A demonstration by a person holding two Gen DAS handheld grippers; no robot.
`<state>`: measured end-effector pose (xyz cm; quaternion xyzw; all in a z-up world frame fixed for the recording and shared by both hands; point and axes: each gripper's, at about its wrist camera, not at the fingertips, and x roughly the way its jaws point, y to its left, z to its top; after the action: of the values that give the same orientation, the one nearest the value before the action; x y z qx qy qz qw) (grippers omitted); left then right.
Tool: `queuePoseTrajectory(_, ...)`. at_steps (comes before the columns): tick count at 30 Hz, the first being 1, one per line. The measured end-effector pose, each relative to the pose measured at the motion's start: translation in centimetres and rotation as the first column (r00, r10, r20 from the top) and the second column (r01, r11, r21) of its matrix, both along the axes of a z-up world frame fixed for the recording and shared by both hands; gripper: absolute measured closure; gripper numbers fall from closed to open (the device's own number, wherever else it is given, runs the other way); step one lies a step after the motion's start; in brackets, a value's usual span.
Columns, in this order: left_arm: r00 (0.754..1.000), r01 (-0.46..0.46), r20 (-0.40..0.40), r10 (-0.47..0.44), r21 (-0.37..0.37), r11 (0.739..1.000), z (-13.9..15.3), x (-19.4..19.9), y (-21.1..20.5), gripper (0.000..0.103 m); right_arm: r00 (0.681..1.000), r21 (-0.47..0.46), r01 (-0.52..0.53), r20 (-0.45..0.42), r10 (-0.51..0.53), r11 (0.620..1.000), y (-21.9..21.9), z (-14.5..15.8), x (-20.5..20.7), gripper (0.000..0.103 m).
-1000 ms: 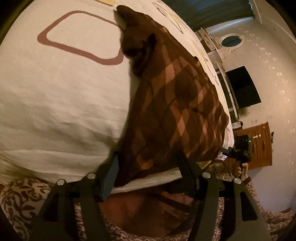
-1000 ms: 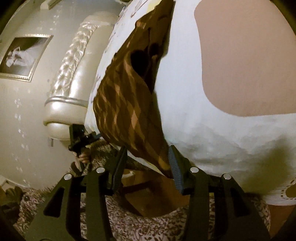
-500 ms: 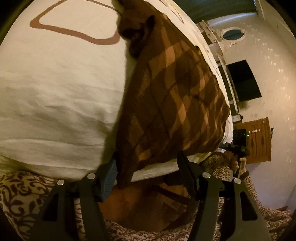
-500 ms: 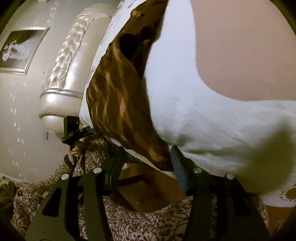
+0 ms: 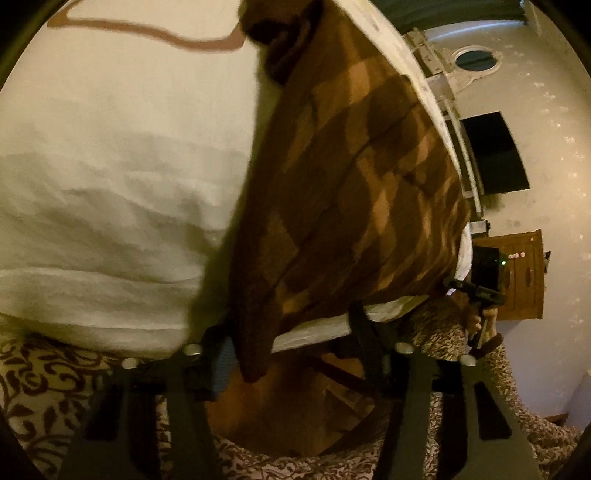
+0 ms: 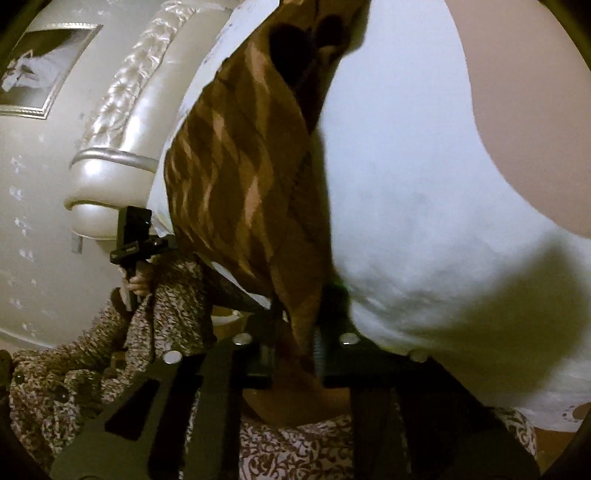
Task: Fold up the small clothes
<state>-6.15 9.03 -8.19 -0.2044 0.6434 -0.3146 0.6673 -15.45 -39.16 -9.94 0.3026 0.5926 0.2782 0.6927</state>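
Observation:
A brown diamond-patterned knit garment point(image 5: 351, 192) lies on the white bedspread point(image 5: 110, 166), its near edge hanging over the bed's front edge. My left gripper point(image 5: 291, 347) is open, its fingers either side of the garment's near left corner. In the right wrist view the same garment point(image 6: 240, 177) runs away from me, and my right gripper point(image 6: 299, 332) is shut on its near right corner. Each gripper shows small in the other's view.
The bedspread carries a brown outlined shape point(image 5: 147, 33) and a pink patch point(image 6: 524, 92). A padded headboard point(image 6: 122, 122) stands on the left side, a wooden cabinet point(image 5: 524, 277) and dark screen point(image 5: 495, 155) on the right. My patterned sleeves point(image 6: 166, 306) are close below.
Both grippers have moved in on the garment's near edge. The right gripper has closed on its corner; the left stays open around the other corner.

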Motion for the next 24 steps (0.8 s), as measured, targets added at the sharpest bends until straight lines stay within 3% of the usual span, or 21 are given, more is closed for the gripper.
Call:
queuePoseTrajectory(2,1.000,-0.001,-0.024,0.001,0.006,1.000,-0.4,0.1,0.0,0.075,1.000,-0.011,0.005,0.017,-0.005,1.000,0.2,0.4,-0.2,0.099)
queuePoseTrajectory(5,1.000,0.006,-0.026,-0.007,-0.015,1.000,-0.2,0.1,0.1,0.096,0.998,0.003,0.042,0.041,-0.042,0.999,0.0,0.9,-0.6,0.099)
queuePoseTrajectory(10,0.997,-0.020,0.068,0.026,-0.094,0.995,1.9,-0.5,1.1,0.098,0.994,0.034,0.081,0.072,-0.083,0.996,0.6,2.4,-1.9,0.100)
queuePoseTrajectory(13,0.993,-0.086,0.069,0.099,-0.171,0.982,3.1,-1.1,2.5,0.098,0.989,0.072,0.099,0.102,-0.106,0.992,0.8,4.1,-2.8,0.100)
queuePoseTrajectory(17,0.984,-0.107,0.110,0.139,-0.253,0.961,5.8,-2.6,3.5,0.098,0.979,0.138,0.122,0.146,-0.142,0.983,0.4,6.5,-3.8,0.100)
queuePoseTrajectory(24,0.965,-0.116,0.163,0.206,-0.440,0.890,12.6,-6.6,4.7,0.098,0.954,0.247,0.151,0.218,-0.207,0.957,-0.1,11.2,-5.7,0.100)
